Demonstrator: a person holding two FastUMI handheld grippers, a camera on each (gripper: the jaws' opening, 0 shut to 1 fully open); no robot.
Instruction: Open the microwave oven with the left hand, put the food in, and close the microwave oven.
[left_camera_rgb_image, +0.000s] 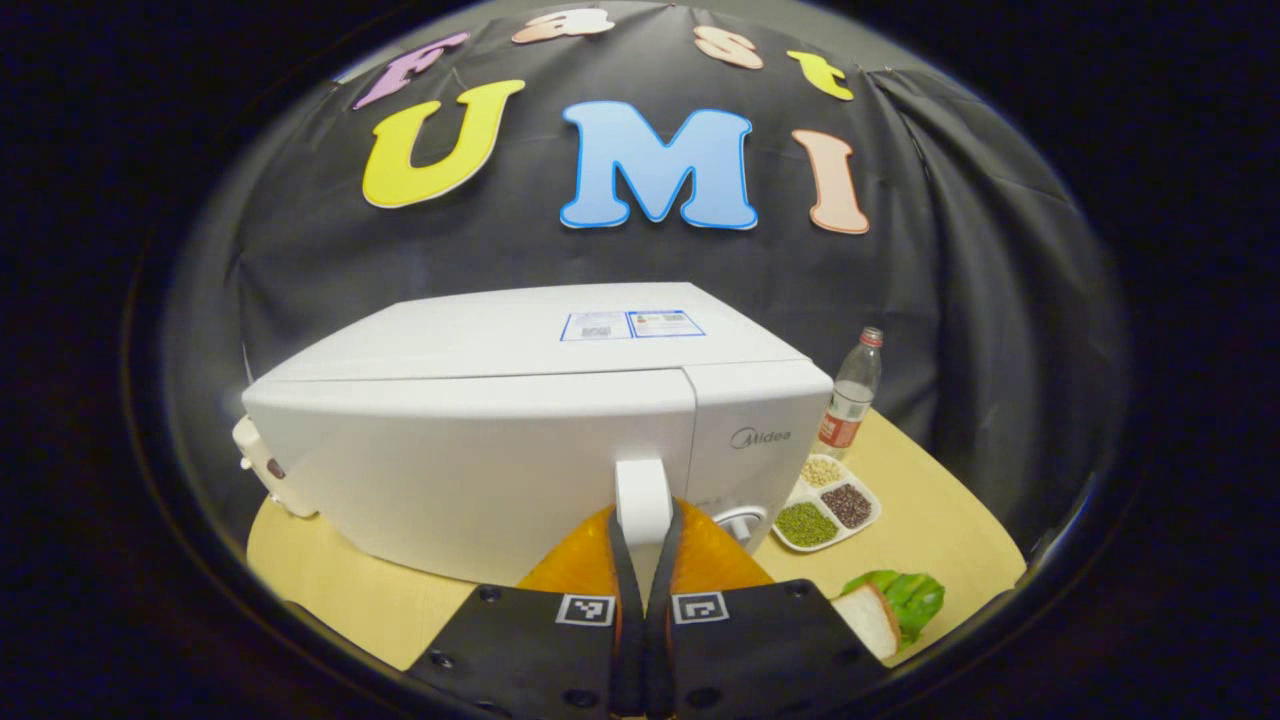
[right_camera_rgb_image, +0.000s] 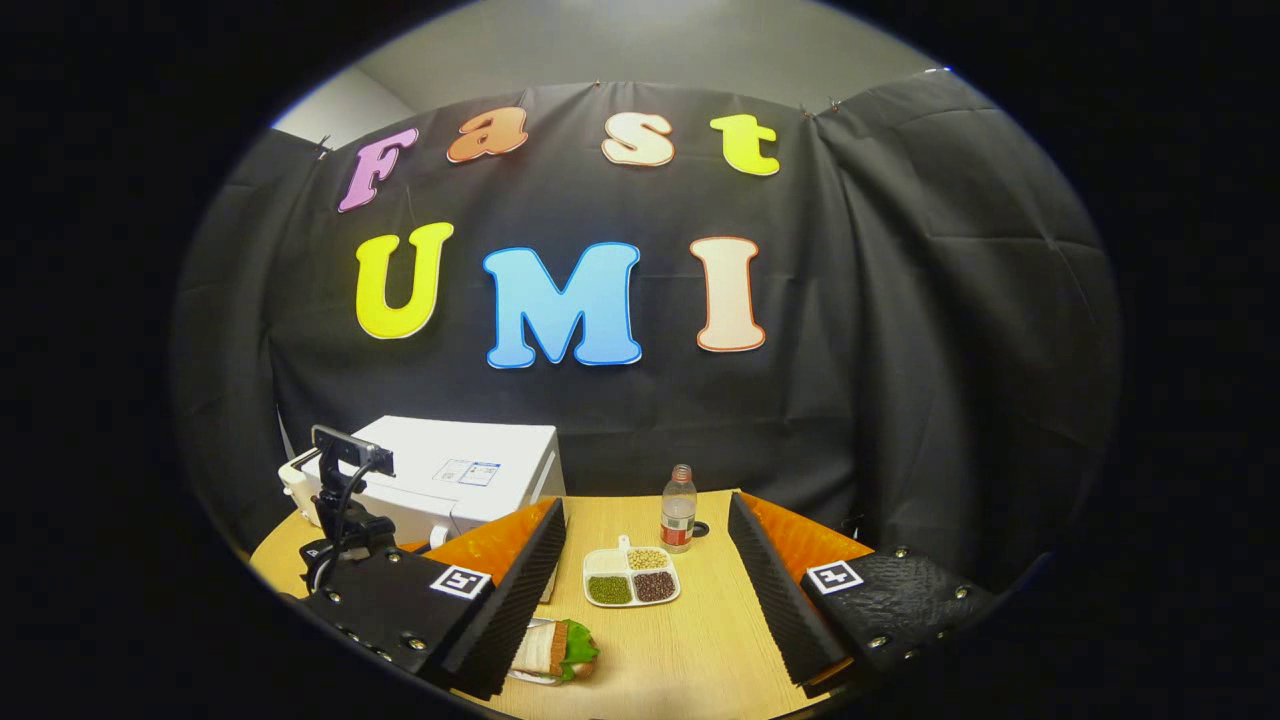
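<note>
Clamped on the microwave's (left_camera_rgb_image: 480, 440) door handle (left_camera_rgb_image: 642, 500), the left gripper (left_camera_rgb_image: 642, 545) hid its lower end, while the wide-open right gripper (right_camera_rgb_image: 645, 580) partly covered the sandwich (right_camera_rgb_image: 555, 650).

The white microwave oven (left_camera_rgb_image: 520, 440), at the centre of the left gripper view, carries the brand "Midea" in grey on its control panel (left_camera_rgb_image: 757, 440), right of centre. On its top sit two stickers (left_camera_rgb_image: 632, 325), probably printed labels, too small to make out. The bottle (left_camera_rgb_image: 850, 405) at the right wears a red label I cannot make out either.
</note>
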